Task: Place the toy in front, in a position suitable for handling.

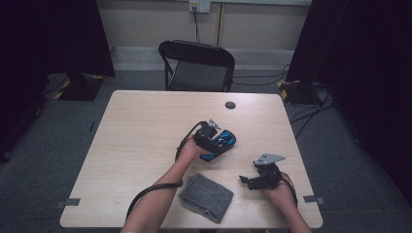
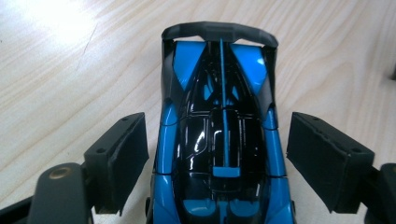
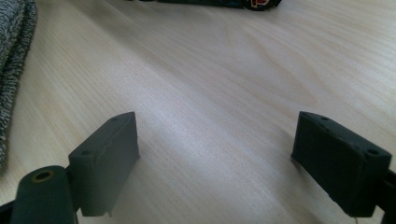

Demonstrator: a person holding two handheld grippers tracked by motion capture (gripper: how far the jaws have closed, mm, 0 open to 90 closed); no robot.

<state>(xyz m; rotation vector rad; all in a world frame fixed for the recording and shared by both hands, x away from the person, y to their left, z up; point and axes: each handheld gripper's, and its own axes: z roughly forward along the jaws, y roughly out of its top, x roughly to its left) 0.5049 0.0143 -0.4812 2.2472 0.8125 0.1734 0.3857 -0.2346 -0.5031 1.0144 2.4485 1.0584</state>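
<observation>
left gripper (image 2: 219,154) straddling blue toy car (image 2: 219,140), jaws wide, pads not touching yet. off-centre squeeze could skid car across table (image 1: 145,126). right gripper (image 3: 219,158) open, empty.

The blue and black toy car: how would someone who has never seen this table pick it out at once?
On the light wooden table, look right of centre, between the open pads of the left gripper. The toy car sits there, glossy blue and black with a dark rear wing, unlike the flat grey cloth at the near edge.

A recording studio: black curtains (image 1: 48,34), floor cables (image 1: 311,114), stand bases (image 1: 77,87).
</observation>
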